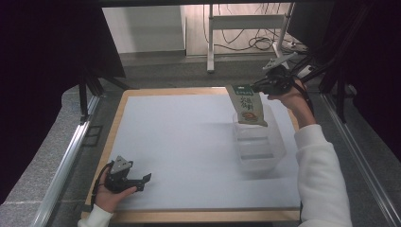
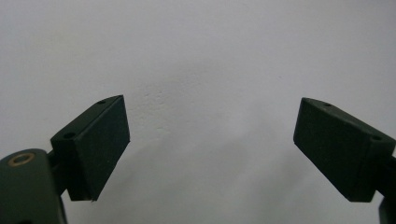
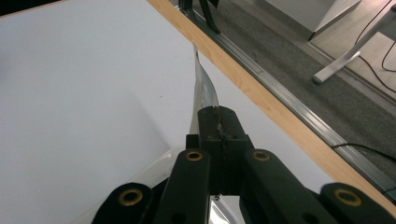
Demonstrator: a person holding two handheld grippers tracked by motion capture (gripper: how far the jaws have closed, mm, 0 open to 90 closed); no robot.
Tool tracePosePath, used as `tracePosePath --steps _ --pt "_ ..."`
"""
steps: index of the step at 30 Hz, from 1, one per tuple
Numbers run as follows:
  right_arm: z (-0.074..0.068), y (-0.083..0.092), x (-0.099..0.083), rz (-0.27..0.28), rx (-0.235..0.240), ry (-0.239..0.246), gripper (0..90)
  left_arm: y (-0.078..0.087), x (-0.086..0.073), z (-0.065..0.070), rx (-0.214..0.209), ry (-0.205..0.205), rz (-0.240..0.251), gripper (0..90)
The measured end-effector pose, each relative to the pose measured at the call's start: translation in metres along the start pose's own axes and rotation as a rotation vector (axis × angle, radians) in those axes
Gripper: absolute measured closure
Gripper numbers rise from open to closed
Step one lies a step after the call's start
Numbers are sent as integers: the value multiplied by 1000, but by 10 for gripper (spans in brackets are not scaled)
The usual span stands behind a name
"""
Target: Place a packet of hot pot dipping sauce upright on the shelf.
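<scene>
A flat beige snack packet [image 1: 248,104] with a green top strip hangs upright over the clear plastic tub [image 1: 279,150] on the right of the white table. My right gripper [image 1: 257,86] is shut on the packet's top edge; in the right gripper view the jaws pinch the thin silvery edge of the packet [image 3: 204,88], seen edge-on. My left gripper [image 1: 144,181] rests low on the table near the front left corner, held in a hand. In the left gripper view its two black pads [image 2: 95,142] stand wide apart over bare white surface, holding nothing.
The white table top [image 1: 179,137] has a wooden border [image 1: 198,216]. Metal rails [image 1: 66,161] run along both sides. Beyond the far edge are grey floor, a white desk leg [image 1: 210,42] and cables.
</scene>
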State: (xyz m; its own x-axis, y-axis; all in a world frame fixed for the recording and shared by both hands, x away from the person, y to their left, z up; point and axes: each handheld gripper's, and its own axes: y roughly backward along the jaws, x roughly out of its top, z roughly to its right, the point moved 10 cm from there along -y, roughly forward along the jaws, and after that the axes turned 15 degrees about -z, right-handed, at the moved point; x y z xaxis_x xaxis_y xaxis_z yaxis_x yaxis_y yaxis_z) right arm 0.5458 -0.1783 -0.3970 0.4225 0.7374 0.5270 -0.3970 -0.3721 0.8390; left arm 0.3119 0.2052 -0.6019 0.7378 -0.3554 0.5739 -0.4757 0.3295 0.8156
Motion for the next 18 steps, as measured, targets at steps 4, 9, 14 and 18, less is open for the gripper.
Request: tracePosePath --steps 4,9,14,18 --pt "2 -11 -7 -20 2 -23 896 1 0 0 -1 -1 2 106" --pt "7 -16 -13 -28 -20 -55 890 0 0 0 -3 -4 1 106" --pt "13 -19 -20 -57 -76 -86 801 1 0 1 -5 -4 2 106" --pt "13 -20 -21 -55 -119 -98 613 1 1 2 -6 -7 3 106"
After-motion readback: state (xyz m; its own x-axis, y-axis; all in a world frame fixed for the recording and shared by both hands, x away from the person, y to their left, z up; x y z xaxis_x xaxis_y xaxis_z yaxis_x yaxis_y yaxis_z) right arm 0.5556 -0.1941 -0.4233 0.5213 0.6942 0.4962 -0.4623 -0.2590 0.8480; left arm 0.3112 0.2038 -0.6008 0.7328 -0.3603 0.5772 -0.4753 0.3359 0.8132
